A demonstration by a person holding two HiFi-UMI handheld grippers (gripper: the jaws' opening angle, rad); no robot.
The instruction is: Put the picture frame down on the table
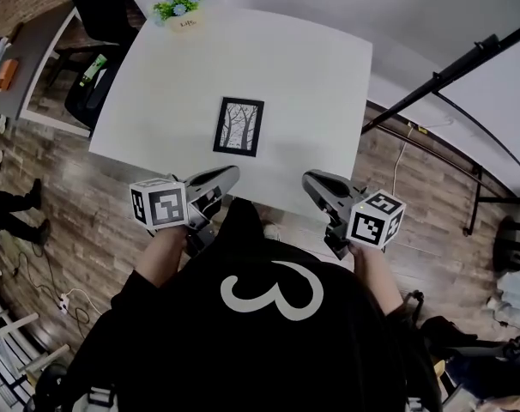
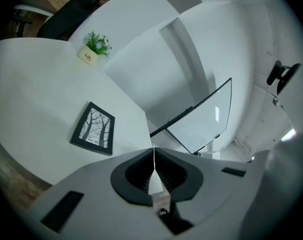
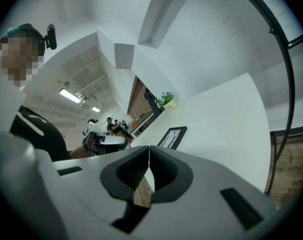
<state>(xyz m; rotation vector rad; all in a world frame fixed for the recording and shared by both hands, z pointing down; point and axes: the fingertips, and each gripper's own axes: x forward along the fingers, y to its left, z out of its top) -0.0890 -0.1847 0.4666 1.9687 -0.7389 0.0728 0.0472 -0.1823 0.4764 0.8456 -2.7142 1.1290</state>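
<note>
**Picture frame flat on white table, both claws closed and empty**

Seen from above, a white square table (image 1: 329, 84) stands on a wood-plank floor (image 1: 63, 187). A black picture frame (image 1: 239, 127) showing bare trees lies flat on the table. It is ahead of both claws and apart from them, a little nearer the left one. Well beyond the frame, at the table's far edge, sits a small potted plant (image 1: 181, 7). A black chair (image 1: 93, 93) stands off to the left claw's side, and a slanting black pole (image 1: 449, 71) runs off to the right claw's side. The left claw (image 1: 228, 175) and right claw (image 1: 310, 179) are side by side at the table's near edge. Each has its jaws pressed together with nothing between them, and neither touches the frame.
</note>
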